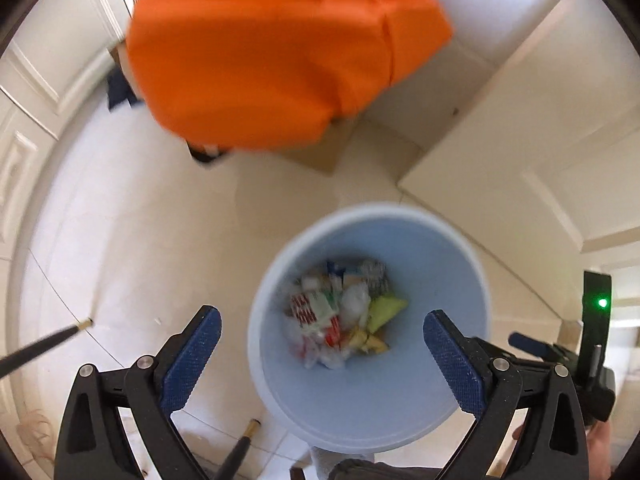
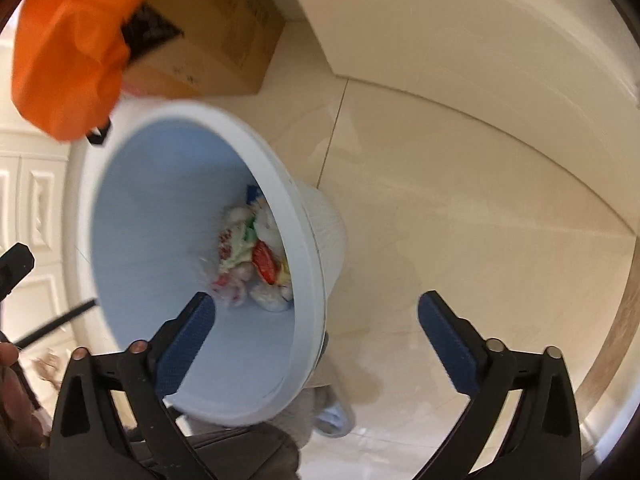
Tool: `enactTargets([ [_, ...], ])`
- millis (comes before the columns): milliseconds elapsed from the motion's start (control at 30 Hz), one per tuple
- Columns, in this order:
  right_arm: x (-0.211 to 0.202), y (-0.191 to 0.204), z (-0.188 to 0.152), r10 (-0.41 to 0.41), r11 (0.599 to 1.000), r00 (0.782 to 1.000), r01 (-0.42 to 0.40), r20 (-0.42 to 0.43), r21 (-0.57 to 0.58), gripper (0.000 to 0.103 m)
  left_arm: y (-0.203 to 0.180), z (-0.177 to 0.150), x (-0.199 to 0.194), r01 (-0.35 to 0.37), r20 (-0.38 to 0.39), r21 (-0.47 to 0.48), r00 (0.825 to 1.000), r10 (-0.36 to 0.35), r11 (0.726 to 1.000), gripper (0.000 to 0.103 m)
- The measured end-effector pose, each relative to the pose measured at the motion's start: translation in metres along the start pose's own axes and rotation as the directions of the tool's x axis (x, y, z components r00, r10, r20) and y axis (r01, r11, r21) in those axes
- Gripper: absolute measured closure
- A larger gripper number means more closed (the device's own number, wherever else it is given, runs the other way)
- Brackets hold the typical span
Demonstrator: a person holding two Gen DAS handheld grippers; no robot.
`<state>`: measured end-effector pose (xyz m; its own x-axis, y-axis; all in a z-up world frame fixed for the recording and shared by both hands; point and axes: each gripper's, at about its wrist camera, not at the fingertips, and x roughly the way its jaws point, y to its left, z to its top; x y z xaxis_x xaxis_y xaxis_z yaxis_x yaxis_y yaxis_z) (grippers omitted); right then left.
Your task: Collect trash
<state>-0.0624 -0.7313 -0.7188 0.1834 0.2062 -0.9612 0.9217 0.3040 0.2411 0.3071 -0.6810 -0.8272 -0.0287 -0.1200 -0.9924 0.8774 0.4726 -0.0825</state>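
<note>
Underfoot, glossy cream floor tiles [image 2: 440, 200] (white panelled cabinets [image 1: 36, 128] beside).

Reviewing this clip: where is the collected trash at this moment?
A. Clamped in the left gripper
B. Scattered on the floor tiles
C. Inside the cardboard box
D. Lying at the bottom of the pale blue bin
D: the wrappers and crumpled paper lie at the bottom of the pale blue bin, and both the left gripper and the right gripper are open and empty.

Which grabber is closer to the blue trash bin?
Left, it seems. The left gripper hangs right over the open trash bin, jaws wide and empty. The right gripper sits off to its side, straddling the rim, also open and empty.
</note>
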Motion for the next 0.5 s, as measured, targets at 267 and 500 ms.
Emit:
enactTargets([
  [267, -0.111, 0.007, -0.004, 0.067, 0.998, 0.992, -0.068, 0.111, 0.004, 0.000, -0.047, -0.016, -0.111, -0.121, 0.217, 0.034, 0.970, 0.111, 0.992, 0.001],
  [500, -0.237, 0.060, -0.025, 0.129, 0.988, 0.955, -0.102, 0.268, -0.115, 0.000, -0.055, -0.065, -0.293, -0.099, 0.425, -0.024, 0.900, 0.100, 0.995, 0.001],
])
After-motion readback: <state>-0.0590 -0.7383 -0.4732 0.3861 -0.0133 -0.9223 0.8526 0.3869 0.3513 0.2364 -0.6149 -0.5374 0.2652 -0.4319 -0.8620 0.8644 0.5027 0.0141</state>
